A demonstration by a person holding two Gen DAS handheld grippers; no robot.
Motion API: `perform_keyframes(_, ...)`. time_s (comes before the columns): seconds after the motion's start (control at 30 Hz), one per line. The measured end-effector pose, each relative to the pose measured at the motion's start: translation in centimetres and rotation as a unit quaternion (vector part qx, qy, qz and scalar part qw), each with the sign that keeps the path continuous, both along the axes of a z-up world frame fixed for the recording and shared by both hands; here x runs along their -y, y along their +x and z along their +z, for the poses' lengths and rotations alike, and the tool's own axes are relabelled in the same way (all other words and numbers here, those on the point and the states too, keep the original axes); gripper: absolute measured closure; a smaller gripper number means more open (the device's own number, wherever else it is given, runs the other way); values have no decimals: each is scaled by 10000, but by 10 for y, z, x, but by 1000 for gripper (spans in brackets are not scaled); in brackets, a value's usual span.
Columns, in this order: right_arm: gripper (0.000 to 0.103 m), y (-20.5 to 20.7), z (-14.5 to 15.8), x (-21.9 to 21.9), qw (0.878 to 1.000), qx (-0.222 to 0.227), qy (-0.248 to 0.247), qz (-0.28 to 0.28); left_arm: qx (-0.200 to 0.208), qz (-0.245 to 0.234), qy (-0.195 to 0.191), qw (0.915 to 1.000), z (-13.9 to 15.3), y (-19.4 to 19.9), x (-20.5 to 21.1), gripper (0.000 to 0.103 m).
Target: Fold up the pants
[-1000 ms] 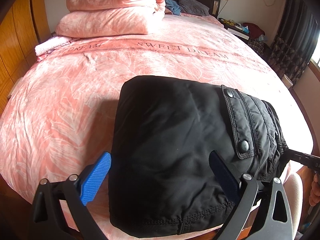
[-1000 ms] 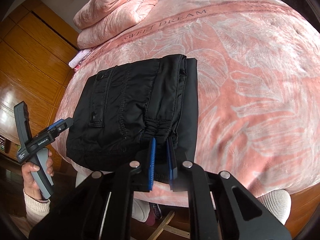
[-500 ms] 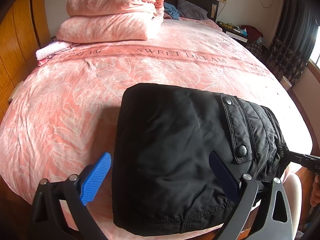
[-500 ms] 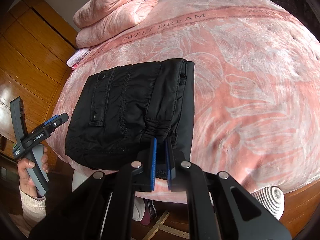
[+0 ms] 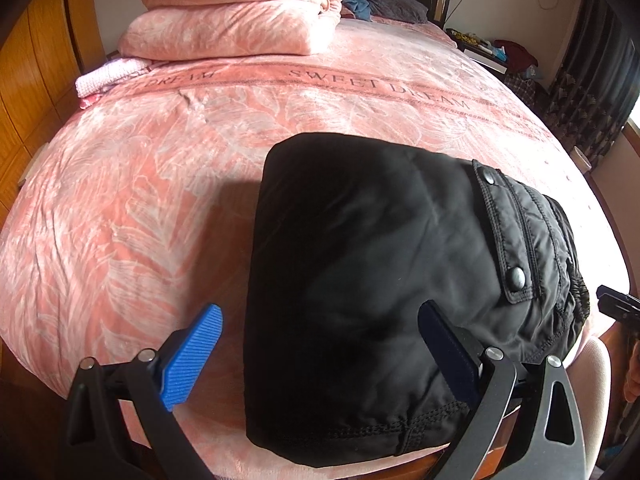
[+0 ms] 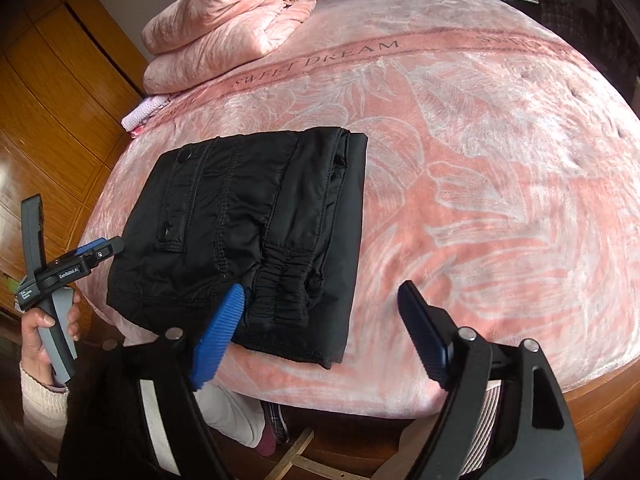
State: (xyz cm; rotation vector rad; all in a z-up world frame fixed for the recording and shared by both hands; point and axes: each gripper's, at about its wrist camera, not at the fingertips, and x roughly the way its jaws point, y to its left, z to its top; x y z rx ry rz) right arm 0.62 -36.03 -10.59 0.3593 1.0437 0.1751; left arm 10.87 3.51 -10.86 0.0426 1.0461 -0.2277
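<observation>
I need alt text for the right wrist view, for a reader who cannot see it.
Folded black pants lie near the edge of a pink "SWEET DREAM" bedspread. The right gripper hangs in front of them, its jaws opening and holding nothing. At far left a hand holds the left gripper.

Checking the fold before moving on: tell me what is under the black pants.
The folded black pants lie on the pink blanket at the bed's edge. Anything between them and the blanket is covered.
</observation>
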Motion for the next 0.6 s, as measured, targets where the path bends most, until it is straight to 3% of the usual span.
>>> perform_keyframes(0.23,11,1,2,25,9985,37,363,-413,-356,545,-455,9968,-10,6,-51,4)
perform_keyframes(0.37,11,2,-11,36,9925,-184,979,-703,-516,403,-847,9943,-11,4,-61,4)
perform_keyframes(0.47,11,0,-25,44,9816,-293,1690,-839,-852,54,-1461,9856,-19,1,-63,4)
perform_keyframes(0.6,11,-2,-41,48,9691,-468,2292,-785,-1182,-153,-2025,9720,-34,4,-65,4)
